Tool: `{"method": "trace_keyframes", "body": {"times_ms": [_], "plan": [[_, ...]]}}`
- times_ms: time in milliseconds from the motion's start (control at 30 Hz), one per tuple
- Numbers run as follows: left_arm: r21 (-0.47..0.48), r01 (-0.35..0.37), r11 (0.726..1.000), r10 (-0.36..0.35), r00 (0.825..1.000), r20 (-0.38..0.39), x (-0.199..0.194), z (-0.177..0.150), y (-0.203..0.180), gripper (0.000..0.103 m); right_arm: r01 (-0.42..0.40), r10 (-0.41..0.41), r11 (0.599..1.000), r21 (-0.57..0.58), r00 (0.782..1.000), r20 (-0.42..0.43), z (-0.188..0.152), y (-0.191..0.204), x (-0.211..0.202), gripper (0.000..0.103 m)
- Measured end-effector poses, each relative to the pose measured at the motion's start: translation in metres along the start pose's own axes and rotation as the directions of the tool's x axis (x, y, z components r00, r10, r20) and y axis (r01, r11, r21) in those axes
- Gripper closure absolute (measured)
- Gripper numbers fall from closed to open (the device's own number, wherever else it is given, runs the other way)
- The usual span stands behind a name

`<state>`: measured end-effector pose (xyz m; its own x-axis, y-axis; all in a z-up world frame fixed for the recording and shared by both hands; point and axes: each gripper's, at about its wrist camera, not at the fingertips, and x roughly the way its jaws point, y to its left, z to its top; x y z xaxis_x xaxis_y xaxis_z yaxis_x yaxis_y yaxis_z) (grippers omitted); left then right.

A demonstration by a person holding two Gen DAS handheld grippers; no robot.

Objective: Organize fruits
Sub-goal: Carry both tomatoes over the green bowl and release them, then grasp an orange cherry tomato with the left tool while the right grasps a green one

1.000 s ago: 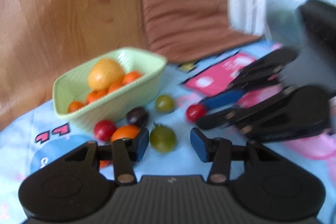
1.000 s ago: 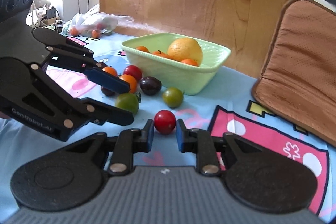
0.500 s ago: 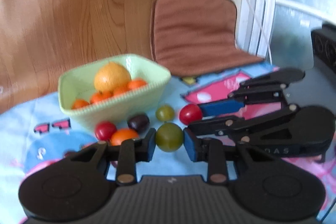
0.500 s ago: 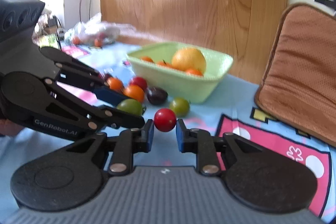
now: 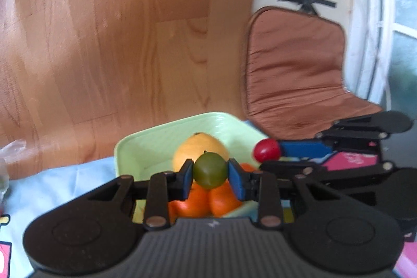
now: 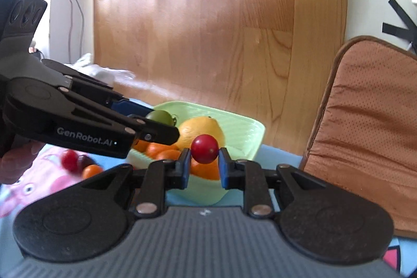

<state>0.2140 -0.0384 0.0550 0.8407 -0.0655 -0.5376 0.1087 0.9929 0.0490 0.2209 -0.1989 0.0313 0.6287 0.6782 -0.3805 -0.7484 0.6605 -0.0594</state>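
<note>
Above the pale green basket [image 5: 135, 147], 2 grippers hang side by side, each clamped on a small tomato. The left gripper [image 5: 210, 173] has its blue pads [image 5: 235, 180] pressed against a green tomato [image 5: 210, 170], lifted clear of the cloth and in line with the basket. The right gripper [image 6: 204, 162] pinches a red tomato [image 6: 204, 148] the same way, just short of the basket's near rim. Inside the basket sit a large orange [image 6: 202, 129] and several small orange tomatoes [image 5: 198, 202]. On the blue cartoon tablecloth [image 6: 52, 181], left of the basket, lie a red, a dark and an orange tomato. A brown cushion [image 5: 294, 74] leans behind.
</note>
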Motion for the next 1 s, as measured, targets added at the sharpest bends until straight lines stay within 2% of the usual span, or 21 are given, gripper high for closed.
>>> {"method": "trace_keyframes", "body": {"times_ms": [100,167,300,367,500,667,733,833,1000], "plan": [[-0.016,-0.047,0.999,0.046,0.999,-0.022,0.008,-0.004,0.008,0.072,0.027,-0.027,1.000,0.011,1.000,-0.001,0.000,-0.006,0.011,0.075],[-0.026,-0.073,0.997,0.073,0.997,-0.016,0.010,-0.004,0.014,0.063,0.039,-0.040,0.998,0.041,0.999,0.005,0.000,-0.010,0.010,0.070],[-0.091,-0.111,0.990,0.112,0.994,0.005,-0.002,-0.003,0.029,0.062,0.058,-0.062,0.993,0.100,0.997,0.034,0.000,-0.020,-0.005,0.070],[-0.143,-0.103,0.984,0.107,0.994,0.018,-0.017,-0.006,0.037,0.062,0.051,-0.057,0.989,0.136,0.998,0.038,0.000,-0.024,-0.015,0.070],[-0.179,-0.051,0.982,0.062,0.997,0.055,-0.058,-0.027,0.041,0.062,-0.007,0.005,0.986,0.167,1.000,0.018,-0.009,-0.023,-0.038,0.070],[-0.151,0.014,0.988,-0.009,0.999,0.031,-0.091,-0.062,0.021,0.062,-0.146,0.152,0.981,0.125,0.987,-0.044,-0.020,0.002,-0.049,0.070],[-0.137,0.027,0.990,-0.026,1.000,0.010,-0.093,-0.072,0.010,0.062,-0.172,0.177,0.981,0.094,0.983,-0.056,-0.017,0.013,-0.045,0.071],[-0.078,-0.009,0.997,0.008,1.000,-0.016,-0.089,-0.082,-0.007,0.062,-0.191,0.197,0.979,0.074,0.978,-0.071,-0.014,0.025,-0.034,0.071],[-0.056,-0.020,0.998,0.017,0.998,-0.053,-0.076,-0.083,-0.013,0.062,-0.205,0.206,0.979,0.016,0.974,-0.092,-0.012,0.037,-0.022,0.071]]}}
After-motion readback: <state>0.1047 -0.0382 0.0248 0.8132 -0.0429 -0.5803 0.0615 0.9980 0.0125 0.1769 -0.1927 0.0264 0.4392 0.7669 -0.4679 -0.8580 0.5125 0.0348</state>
